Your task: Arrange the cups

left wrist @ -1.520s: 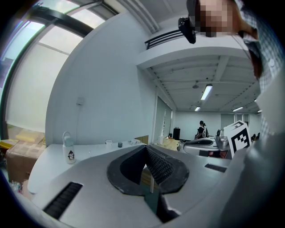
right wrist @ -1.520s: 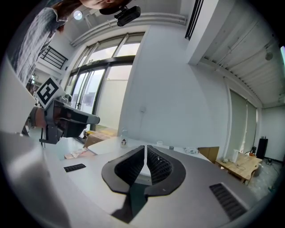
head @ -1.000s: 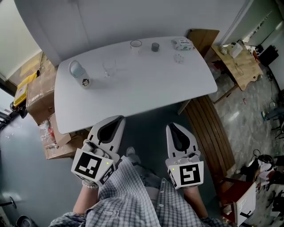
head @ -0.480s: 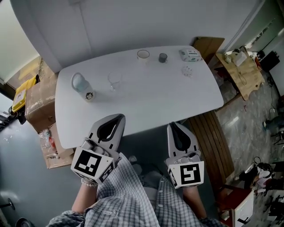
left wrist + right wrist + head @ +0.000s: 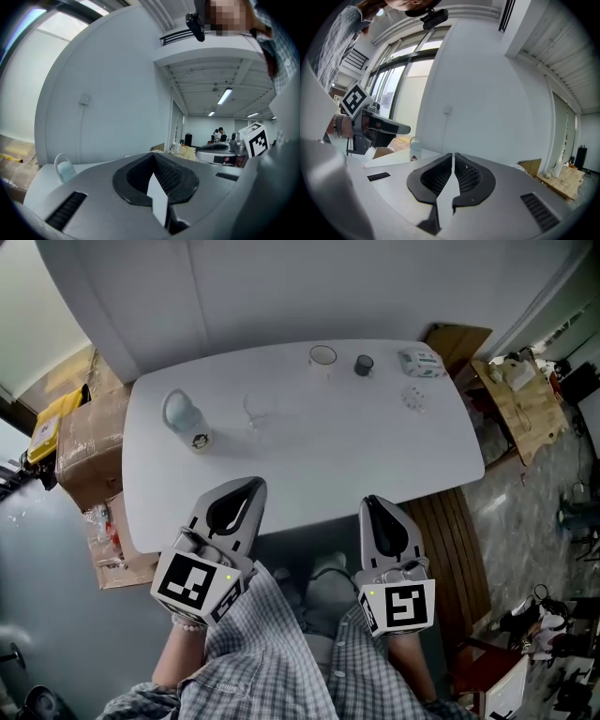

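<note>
Cups are standing spread over the white table [image 5: 328, 456], none grouped yet. Taking the table as a clock with twelve at the far edge, a pale blue cup [image 5: 180, 413] with a handle is sitting at ten o'clock, a clear glass [image 5: 258, 412] at eleven, a white-rimmed cup [image 5: 322, 356] at twelve on the far edge, and a small dark cup [image 5: 364, 364] just beside it at one. A small clear glass [image 5: 413, 399] is at two, near a white box [image 5: 421, 362].

The left gripper [image 5: 246, 489] and right gripper [image 5: 375, 502] are hovering at the six o'clock edge, at seven and five. Both are clenched, pads together with nothing between them.

The step in hand looks like the reach. Doing it well probably means spreading the jaws before arriving, not at the cup. The left hand suits the blue cup and clear glass; the right suits the two o'clock glass and the far pair. The glasses look slippery and hard to see, so closing low on the wall, gently and squarely, seems wise. The dark and white-rimmed cups stand close together, so entering from the outer side should avoid nudging the neighbour.
</note>
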A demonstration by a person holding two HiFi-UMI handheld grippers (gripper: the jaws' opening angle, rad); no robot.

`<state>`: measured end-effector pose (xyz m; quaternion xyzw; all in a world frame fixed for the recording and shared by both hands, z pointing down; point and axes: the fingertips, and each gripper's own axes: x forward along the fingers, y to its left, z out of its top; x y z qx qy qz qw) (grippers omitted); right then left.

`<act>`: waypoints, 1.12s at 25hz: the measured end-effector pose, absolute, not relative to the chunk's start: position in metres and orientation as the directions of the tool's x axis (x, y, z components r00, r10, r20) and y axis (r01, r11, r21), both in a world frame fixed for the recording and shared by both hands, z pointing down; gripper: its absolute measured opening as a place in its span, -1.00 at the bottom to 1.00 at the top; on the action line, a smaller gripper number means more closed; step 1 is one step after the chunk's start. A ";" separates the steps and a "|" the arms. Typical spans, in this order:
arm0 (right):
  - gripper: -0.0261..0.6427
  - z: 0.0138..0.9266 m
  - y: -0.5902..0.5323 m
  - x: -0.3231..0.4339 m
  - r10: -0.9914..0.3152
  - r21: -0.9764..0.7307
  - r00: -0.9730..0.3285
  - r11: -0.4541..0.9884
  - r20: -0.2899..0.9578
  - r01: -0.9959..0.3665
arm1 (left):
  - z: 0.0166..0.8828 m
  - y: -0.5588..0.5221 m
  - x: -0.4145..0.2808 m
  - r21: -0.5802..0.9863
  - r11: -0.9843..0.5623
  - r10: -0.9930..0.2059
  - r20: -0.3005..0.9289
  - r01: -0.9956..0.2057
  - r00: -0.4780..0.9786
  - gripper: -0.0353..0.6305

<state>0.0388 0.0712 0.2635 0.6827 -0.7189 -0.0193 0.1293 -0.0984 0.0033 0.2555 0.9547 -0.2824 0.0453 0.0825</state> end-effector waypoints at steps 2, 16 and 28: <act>-0.83 0.264 0.064 0.041 -0.986 0.205 -0.048 0.081 0.163 -0.975 | 0.258 -0.002 -0.100 0.139 -0.815 -0.547 0.139 -0.563 0.826 -0.86; -0.83 0.270 -0.005 0.096 -0.969 0.185 -0.165 0.199 0.186 -0.962 | 0.277 -0.043 -0.045 0.170 -0.759 -0.599 0.199 -0.629 0.776 -0.86; -0.83 0.279 -0.074 0.176 -0.928 0.172 -0.302 0.342 0.220 -0.924 | 0.287 -0.084 0.045 0.180 -0.698 -0.654 0.236 -0.693 0.719 -0.86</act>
